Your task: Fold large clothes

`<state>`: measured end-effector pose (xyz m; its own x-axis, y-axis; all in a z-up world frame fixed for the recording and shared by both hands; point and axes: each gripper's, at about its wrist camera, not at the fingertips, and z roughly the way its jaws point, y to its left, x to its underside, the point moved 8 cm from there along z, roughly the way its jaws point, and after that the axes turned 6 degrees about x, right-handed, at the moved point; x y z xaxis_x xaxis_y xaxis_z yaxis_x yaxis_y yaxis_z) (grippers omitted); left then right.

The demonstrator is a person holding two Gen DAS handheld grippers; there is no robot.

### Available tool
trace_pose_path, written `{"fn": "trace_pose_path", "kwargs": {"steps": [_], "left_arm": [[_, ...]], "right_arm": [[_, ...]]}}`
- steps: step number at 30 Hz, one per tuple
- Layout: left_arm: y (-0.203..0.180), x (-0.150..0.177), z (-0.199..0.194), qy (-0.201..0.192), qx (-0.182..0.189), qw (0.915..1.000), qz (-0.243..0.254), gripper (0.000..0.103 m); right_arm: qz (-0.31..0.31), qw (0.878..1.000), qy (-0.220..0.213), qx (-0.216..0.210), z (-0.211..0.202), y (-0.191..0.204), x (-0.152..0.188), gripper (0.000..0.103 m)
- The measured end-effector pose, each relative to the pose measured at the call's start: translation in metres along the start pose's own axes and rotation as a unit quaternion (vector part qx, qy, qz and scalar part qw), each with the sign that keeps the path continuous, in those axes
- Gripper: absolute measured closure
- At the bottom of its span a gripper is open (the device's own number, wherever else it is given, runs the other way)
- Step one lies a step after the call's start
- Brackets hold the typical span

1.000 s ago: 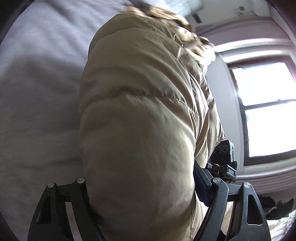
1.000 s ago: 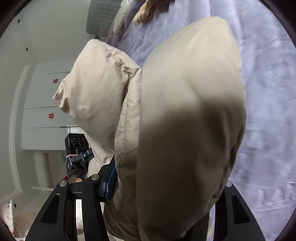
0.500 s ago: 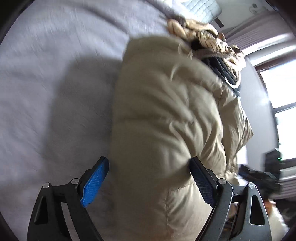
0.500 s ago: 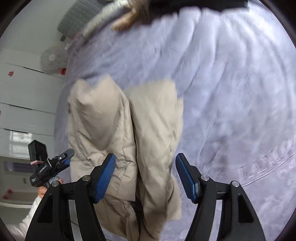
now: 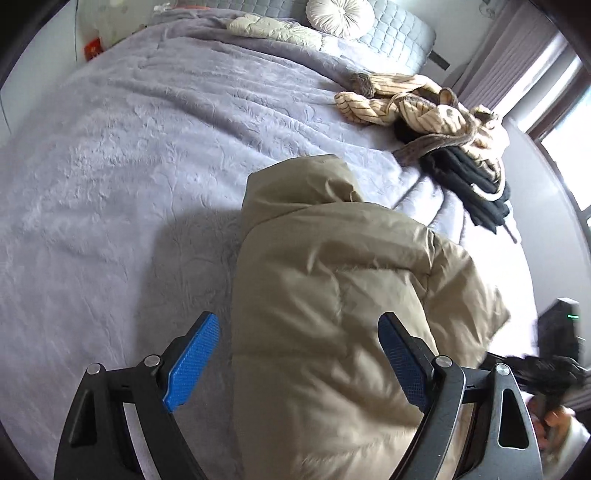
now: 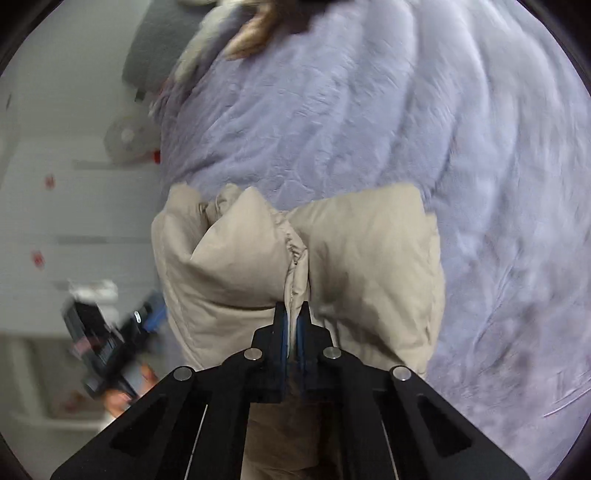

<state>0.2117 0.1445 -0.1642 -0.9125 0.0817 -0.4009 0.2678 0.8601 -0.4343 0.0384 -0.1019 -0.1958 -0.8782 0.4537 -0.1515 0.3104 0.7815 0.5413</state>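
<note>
A beige puffer jacket (image 5: 325,277) lies bunched near the edge of a bed under a lavender blanket (image 5: 147,147). My left gripper (image 5: 297,317) is open wide and straddles the jacket's near end. Its left blue pad (image 5: 192,354) stands clear of the fabric, and its right pad (image 5: 399,354) is at the jacket's side. In the right wrist view my right gripper (image 6: 293,306) is shut on a thin seam fold of the jacket (image 6: 369,251), between two puffed sections. The left gripper (image 6: 107,343) shows there as a blur at the left, in a hand.
A striped cream garment (image 5: 417,107) and a black garment (image 5: 472,181) are piled at the bed's far right edge. A round pillow (image 5: 340,13) and a cream quilted item (image 5: 273,29) sit by the grey headboard (image 5: 399,29). White cabinets (image 6: 55,221) stand beyond the bed.
The jacket, held up by both grippers, now lies on the bed. My left gripper let go and opened wide. My right gripper opened, then shut on a seam fold.
</note>
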Motion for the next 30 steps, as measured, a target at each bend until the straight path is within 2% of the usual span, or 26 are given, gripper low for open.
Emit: {"fn": "trace_pose_path", "kwargs": {"steps": [2,3,6,8,13,18,20,22,24,25,27,30], "left_arm": [[-0.011,0.0,0.011,0.006,-0.016,0.9998,0.013,0.014],[-0.017,0.001,0.018,0.01,-0.022,0.9995,0.019,0.014],[-0.041,0.011,0.043,0.035,-0.027,0.9982,0.04,0.014],[-0.052,0.014,0.058,0.044,-0.047,0.9961,0.06,0.014],[-0.06,0.022,0.074,0.056,-0.077,0.9917,0.086,0.012],[-0.055,0.028,0.071,0.056,-0.078,0.9916,0.087,0.012],[-0.052,0.029,0.07,0.054,-0.076,0.9925,0.079,0.012],[-0.049,0.029,0.069,0.053,-0.073,0.9933,0.072,0.012],[-0.049,0.03,0.068,0.052,-0.072,0.9936,0.07,0.011],[-0.049,0.03,0.068,0.051,-0.074,0.9935,0.071,0.01],[-0.048,0.029,0.068,0.05,-0.074,0.9936,0.068,0.01],[-0.049,0.029,0.064,0.052,-0.073,0.9939,0.064,0.01]], "right_arm": [[-0.052,0.995,-0.005,0.08,0.001,0.006,0.003,0.099],[-0.061,0.993,-0.002,0.101,0.002,0.005,0.004,0.099],[-0.053,0.989,0.009,0.135,0.012,-0.019,0.006,0.099],[-0.05,0.987,0.009,0.149,0.016,-0.036,0.005,0.099],[-0.029,0.987,0.008,0.157,0.029,-0.047,-0.003,0.1],[-0.013,0.985,-0.003,0.17,-0.001,-0.046,0.016,0.1],[-0.034,0.983,-0.017,0.182,-0.019,-0.043,0.027,0.1],[-0.057,0.982,-0.033,0.176,-0.036,-0.027,0.042,0.1],[-0.096,0.982,-0.044,0.16,-0.052,-0.008,0.068,0.1],[-0.115,0.978,-0.043,0.166,-0.055,-0.005,0.08,0.1],[-0.136,0.973,-0.014,0.188,-0.045,-0.01,0.105,0.1],[-0.107,0.972,0.032,0.205,-0.016,-0.034,0.124,0.1]]}}
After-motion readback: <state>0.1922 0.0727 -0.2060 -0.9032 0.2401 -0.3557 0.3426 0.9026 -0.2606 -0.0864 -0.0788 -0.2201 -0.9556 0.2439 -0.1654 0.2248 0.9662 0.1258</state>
